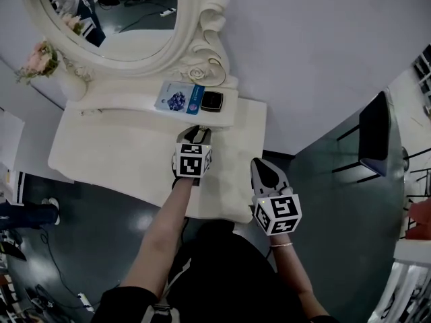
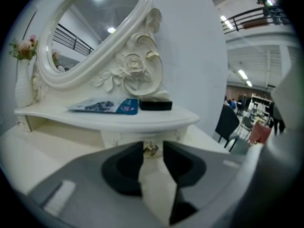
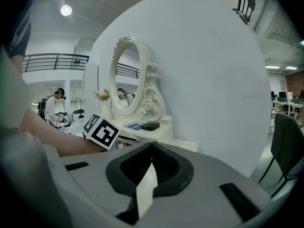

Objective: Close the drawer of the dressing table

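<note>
The white dressing table [image 1: 114, 157] carries a raised shelf [image 2: 95, 115] below its mirror. Under that shelf's edge shows the small drawer front [image 2: 124, 137] with a gold knob [image 2: 151, 149]. My left gripper [image 1: 195, 133] points at this front over the tabletop. In the left gripper view its jaws [image 2: 153, 146] stand apart, with the knob in the gap at their tips and neither pad pressing on it. My right gripper [image 1: 262, 165] hangs off the table's right front corner, and its jaws [image 3: 151, 145] meet at the tips with nothing in them.
On the shelf lie a blue booklet [image 1: 178, 98] and a black box [image 1: 211, 101]. The oval mirror [image 1: 114, 19] and a flower vase [image 1: 40, 60] stand behind, against a white wall. A black chair [image 1: 377, 136] stands to the right on the dark floor.
</note>
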Demonstrator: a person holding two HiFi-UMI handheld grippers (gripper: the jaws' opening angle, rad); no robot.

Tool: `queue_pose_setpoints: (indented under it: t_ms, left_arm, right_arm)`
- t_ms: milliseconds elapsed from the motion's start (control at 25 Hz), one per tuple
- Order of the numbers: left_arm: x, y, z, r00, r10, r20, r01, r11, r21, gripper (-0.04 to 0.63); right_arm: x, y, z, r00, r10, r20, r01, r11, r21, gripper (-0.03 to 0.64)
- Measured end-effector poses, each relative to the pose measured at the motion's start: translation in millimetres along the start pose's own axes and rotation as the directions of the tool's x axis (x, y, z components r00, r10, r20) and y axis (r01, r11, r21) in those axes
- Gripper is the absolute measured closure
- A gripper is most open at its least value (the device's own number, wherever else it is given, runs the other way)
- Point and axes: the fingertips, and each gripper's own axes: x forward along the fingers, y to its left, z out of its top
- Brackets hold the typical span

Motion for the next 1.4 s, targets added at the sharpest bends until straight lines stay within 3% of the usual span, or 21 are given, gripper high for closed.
queue_pose_setpoints:
  t_ms: [800,1400]
  left_arm:
    - [-109.0,-21.6,19.7,0.988,-0.044,0.148,0.034,0.997,0.072,0.546]
    - [-175.6,-16.2,20.1,0.968,-0.059,0.244,0.057,0.998,0.015,0.588]
  right_arm:
    - [-25.6,23.2,2.6,0.999,-0.015,0.049,0.014,1.0,0.007,0.612]
    - [-41.5,50.4,3.9,0.998,-0.003,0.067,0.003,1.0,-0.007,0.612]
